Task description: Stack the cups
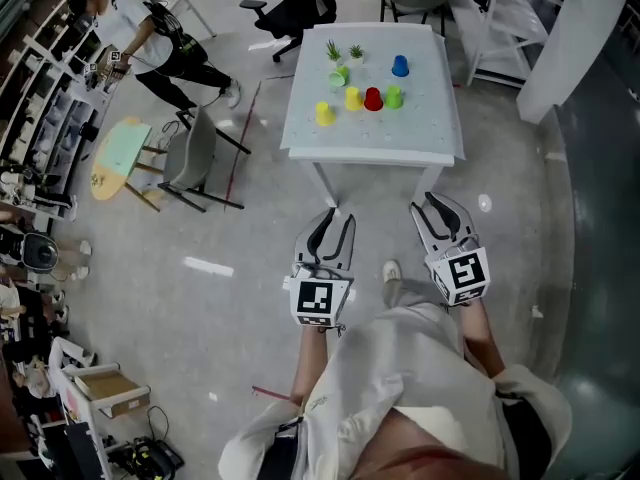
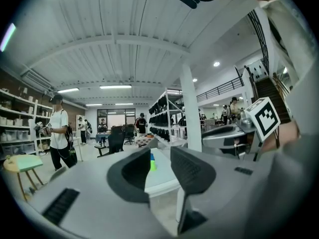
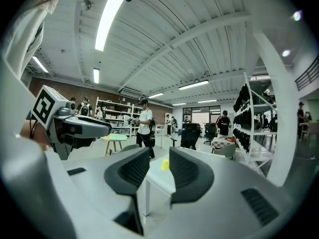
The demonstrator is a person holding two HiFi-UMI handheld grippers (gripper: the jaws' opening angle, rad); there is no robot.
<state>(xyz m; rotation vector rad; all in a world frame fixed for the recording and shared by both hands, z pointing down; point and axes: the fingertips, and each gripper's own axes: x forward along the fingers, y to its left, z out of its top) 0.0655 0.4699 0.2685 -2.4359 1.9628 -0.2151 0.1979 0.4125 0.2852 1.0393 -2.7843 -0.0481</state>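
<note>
Left gripper (image 1: pixel 330 218) and right gripper (image 1: pixel 437 204) hold their jaws slightly apart and empty, well short of the cups (image 1: pixel 373 99) clustered on the white surface (image 1: pixel 400 138), where a careless reach could topple close neighbours or the plants (image 1: pixel 343 51).

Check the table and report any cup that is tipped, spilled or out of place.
The pale green cup beside the small plants seems tipped over, though it is too small to be sure. The blue cup, red cup and the rest stand upright on the white table. No spill shows.
</note>
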